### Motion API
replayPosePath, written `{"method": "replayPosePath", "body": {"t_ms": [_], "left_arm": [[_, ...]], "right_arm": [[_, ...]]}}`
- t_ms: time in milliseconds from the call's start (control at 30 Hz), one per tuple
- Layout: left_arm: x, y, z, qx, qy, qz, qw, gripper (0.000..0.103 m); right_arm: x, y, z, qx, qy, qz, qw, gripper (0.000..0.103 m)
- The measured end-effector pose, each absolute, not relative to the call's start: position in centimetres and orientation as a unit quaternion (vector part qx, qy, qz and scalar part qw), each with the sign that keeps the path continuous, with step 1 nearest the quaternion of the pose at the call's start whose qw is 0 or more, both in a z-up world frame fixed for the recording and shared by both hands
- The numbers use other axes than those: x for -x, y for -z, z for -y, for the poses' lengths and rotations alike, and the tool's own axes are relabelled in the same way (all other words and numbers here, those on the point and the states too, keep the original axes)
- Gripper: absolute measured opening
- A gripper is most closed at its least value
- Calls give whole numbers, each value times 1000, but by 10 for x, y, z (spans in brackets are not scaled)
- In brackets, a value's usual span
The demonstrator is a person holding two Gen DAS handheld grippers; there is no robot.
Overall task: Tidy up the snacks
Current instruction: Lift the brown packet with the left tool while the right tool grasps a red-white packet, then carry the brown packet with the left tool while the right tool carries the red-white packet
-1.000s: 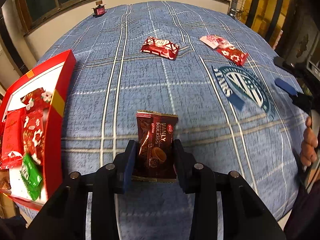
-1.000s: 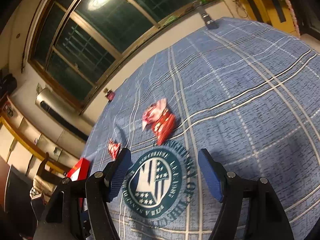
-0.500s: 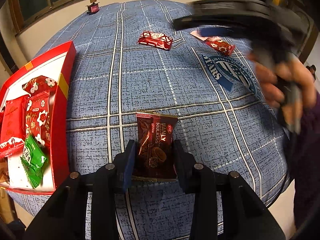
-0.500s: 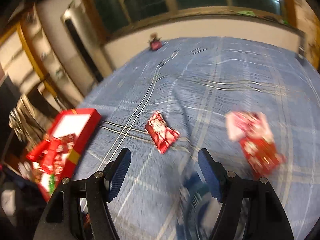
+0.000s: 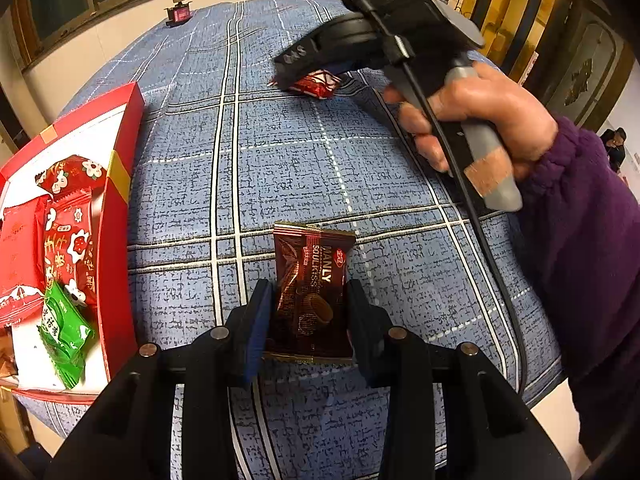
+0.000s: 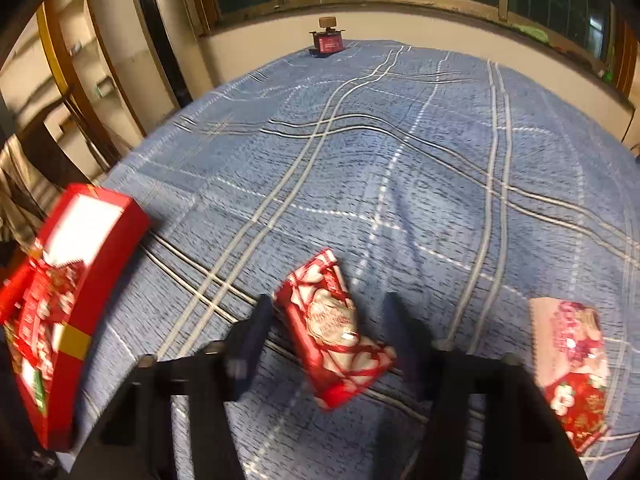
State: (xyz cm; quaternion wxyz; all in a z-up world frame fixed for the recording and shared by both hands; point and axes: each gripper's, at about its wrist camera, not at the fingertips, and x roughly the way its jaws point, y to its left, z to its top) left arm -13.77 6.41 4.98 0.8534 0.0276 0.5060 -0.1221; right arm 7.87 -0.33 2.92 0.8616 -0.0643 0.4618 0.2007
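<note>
My left gripper is shut on a dark brown biscuit packet and holds it above the blue checked cloth, right of the red snack box. The box holds several red packets and a green one. My right gripper is open, its fingers on either side of a red-and-white packet that lies on the cloth. In the left wrist view that packet shows under the right gripper's body. The box also shows in the right wrist view.
Two more packets, one pink and one red, lie to the right. A small red device stands at the far table edge by the window wall. The near table edge is close below.
My right gripper has swung left and down, from over the round logo to over the red-and-white packet. My left gripper has kept the brown packet and drifted a little toward the box.
</note>
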Motion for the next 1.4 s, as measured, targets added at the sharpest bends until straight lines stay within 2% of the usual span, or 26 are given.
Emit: {"method": "replayPosePath", "body": {"t_ms": [67,333,567,633,733,800,833,900,933,967,1033,1100,1133,1167,1400], "left_arm": [[135,-49,-66,-24,126,-510,851,35],[125,-47,-70,-21,132,-517,845,36],[112,-44,-67,-28,156,-520,839,56],[115,-42,-61,-41,155,-517,841,60],[133,-39,-47,-71,147,-505,848,60],[135,-38,-43,-83,145,-497,852,60],[137,-38,-43,-87,145,-492,854,59],[138,-39,-46,-86,145,-480,861,49],[139,-40,-49,-84,143,-476,863,38],[139,-41,-53,-79,142,-474,865,34],[137,-41,-59,-65,150,-474,865,34],[138,-40,-59,-70,146,-469,868,32],[141,-40,-58,-73,143,-467,870,32],[142,-40,-58,-73,141,-464,871,31],[145,-44,-65,-50,144,-466,872,31]], "right_arm": [[-73,-31,15,38,-205,-474,856,28],[-2,-32,63,-23,-226,-514,827,25],[80,-29,102,-47,-243,-509,824,25],[99,-28,110,-46,-235,-497,834,25],[120,-28,114,-32,-219,-477,850,27],[126,-28,113,-31,-217,-466,857,31],[129,-29,113,-30,-218,-462,859,37],[134,-30,109,-17,-216,-459,862,48],[136,-30,106,-9,-214,-458,863,56],[138,-30,101,-1,-210,-456,865,60],[142,-27,94,19,-200,-446,872,60],[144,-27,90,28,-187,-439,878,57],[145,-26,88,39,-174,-436,882,42],[145,-27,89,45,-167,-435,883,34],[149,-34,98,17,-178,-428,886,25]]}}
